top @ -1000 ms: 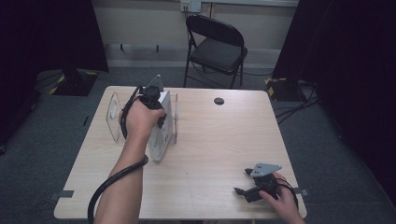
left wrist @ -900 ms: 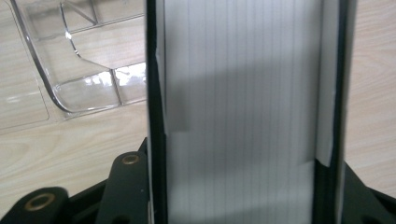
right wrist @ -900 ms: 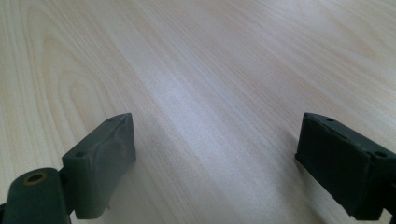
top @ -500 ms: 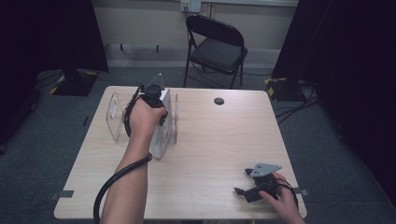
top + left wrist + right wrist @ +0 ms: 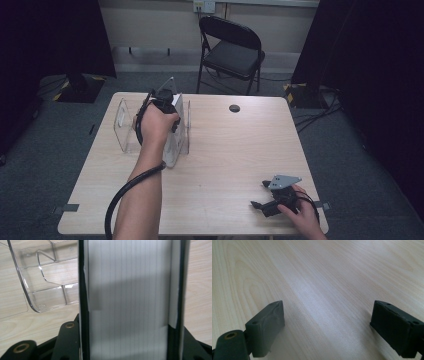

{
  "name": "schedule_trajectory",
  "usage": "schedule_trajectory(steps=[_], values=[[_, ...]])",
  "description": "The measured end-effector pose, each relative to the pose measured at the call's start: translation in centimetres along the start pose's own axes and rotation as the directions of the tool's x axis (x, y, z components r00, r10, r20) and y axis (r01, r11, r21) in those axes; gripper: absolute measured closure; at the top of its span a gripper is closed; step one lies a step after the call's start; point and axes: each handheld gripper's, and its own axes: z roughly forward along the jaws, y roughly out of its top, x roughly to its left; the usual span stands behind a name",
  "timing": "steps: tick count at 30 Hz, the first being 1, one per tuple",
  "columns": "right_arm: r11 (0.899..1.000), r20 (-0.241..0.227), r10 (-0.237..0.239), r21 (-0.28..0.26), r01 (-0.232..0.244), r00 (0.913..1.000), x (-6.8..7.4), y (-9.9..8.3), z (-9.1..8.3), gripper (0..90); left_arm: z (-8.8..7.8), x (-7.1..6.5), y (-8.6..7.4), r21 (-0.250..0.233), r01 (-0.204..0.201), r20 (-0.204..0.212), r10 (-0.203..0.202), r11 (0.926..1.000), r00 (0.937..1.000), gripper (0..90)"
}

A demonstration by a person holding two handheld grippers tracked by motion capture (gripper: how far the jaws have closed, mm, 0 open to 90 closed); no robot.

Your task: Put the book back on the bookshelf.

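Resting at about five o'clock on the bench [image 5: 225,165], the right gripper [image 5: 260,195] has its jaws spread with nothing between them. Farther off at about ten o'clock, the left gripper [image 5: 167,102] pinches a thick book [image 5: 130,297] by its covers, page edges facing the camera, over the clear plastic rack [image 5: 122,125]. To slot it well, I would keep the book upright, square it with the dividers and lower it slowly before letting go.

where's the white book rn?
High view: the white book stands on edge at the table's left-rear, clamped in the left claw, inside the clear plastic rack. Left gripper view: it rises between the jaws, rack to its left.
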Motion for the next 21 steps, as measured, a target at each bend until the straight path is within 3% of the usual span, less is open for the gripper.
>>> schedule_trajectory(steps=[21], values=[[1.000, 0.002, 0.004, 0.002, -0.004, 1.0000, 0.03, 0.00, -0.01, 10.9, 0.36, -0.80, 1.04, -0.048, 0.017, -0.013, -0.017, 0.9987, 0.9998, 52.8]])
